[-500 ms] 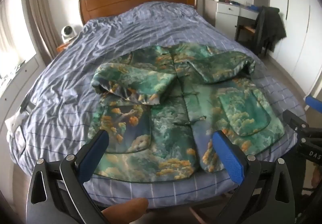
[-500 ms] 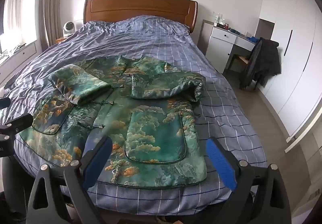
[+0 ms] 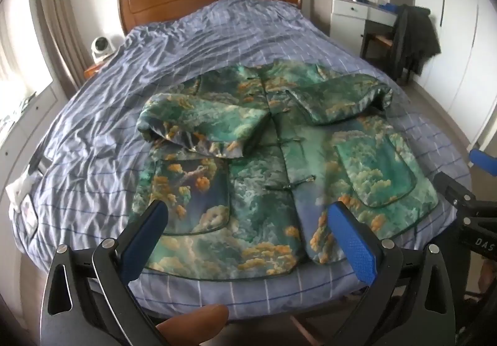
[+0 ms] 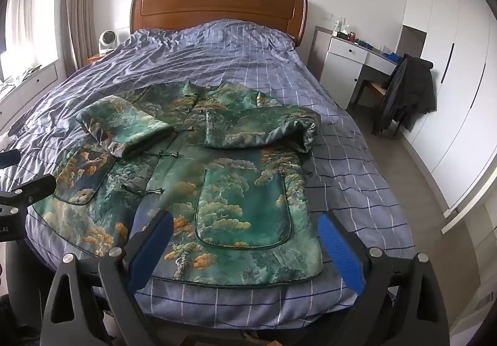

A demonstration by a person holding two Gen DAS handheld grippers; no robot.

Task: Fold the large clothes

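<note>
Jacket (image 3: 279,165) in green cloud print lies face up on the bed (image 3: 130,103) near its foot edge, both sleeves folded across the chest. Bare checked cover surrounds it. Only the right view shows open floor (image 4: 413,200) beside the bed; only the left view shows a fingertip (image 3: 195,322). Left gripper (image 3: 248,240) and right gripper (image 4: 245,249) hover over the hem, jaws wide apart, holding nothing.

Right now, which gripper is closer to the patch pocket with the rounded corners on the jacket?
Right. The right gripper hangs open directly before the rounded pocket, above the hem. The left gripper hangs open before the jacket's other half, beside that pocket.
</note>
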